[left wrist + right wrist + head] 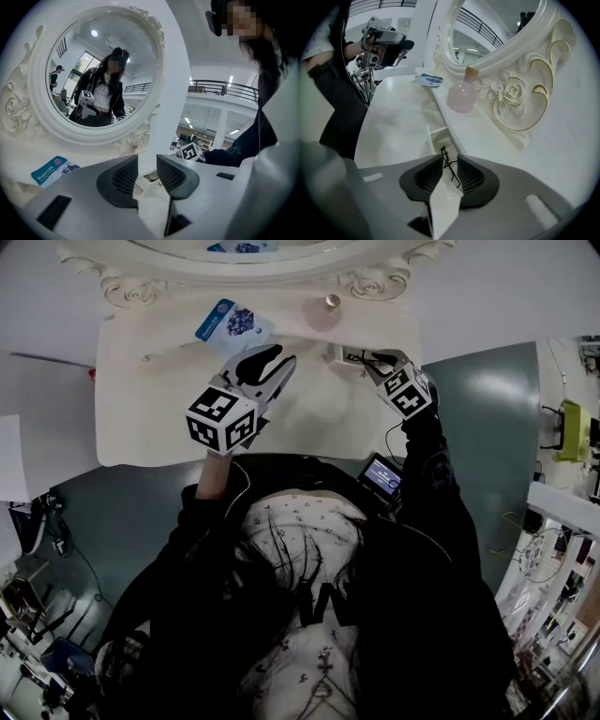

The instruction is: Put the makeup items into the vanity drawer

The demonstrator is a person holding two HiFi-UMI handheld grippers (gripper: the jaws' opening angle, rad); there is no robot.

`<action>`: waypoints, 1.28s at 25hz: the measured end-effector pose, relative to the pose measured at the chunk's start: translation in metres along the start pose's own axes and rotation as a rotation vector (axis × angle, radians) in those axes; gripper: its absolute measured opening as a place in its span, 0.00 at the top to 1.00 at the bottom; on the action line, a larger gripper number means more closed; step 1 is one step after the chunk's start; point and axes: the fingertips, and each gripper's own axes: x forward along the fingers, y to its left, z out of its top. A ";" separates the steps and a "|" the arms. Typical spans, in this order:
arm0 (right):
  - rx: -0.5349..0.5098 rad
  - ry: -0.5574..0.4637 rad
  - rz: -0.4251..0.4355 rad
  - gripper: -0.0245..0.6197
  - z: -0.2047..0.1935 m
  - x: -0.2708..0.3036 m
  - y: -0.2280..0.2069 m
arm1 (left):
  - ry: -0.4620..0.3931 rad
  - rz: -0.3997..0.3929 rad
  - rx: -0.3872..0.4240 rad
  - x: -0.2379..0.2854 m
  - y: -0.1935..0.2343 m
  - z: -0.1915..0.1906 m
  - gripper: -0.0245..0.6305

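The right hand-held gripper is held low at the back right of the table. Its jaws are pinched on a thin black wire item just over the small open drawer. The left hand-held gripper is raised above the table, jaws slightly parted, with nothing gripped. A pink bottle and a blue packet are seen on the ledge beneath the mirror.

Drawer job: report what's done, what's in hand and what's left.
Done: nothing is stowed; the drawer looks only slightly open. In hand: the right claw is closed on its wire handle, and the left claw is empty, jaws apart. Left: the packet and pink bottle are out on the vanity.
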 end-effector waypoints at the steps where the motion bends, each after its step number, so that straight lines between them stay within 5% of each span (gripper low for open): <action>1: 0.002 -0.003 -0.001 0.80 0.000 -0.002 0.001 | 0.001 0.001 0.001 0.000 -0.001 0.000 0.78; 12: 0.072 -0.199 -0.123 0.80 0.031 -0.046 0.008 | 0.016 -0.017 0.029 0.010 -0.023 -0.002 0.78; 22: 0.259 -0.488 -0.169 0.80 0.069 -0.115 0.026 | 0.049 -0.043 0.069 0.024 -0.064 -0.012 0.78; 32: 0.349 -0.568 -0.066 0.81 0.050 -0.150 0.084 | 0.052 -0.013 0.087 0.020 -0.117 -0.034 0.78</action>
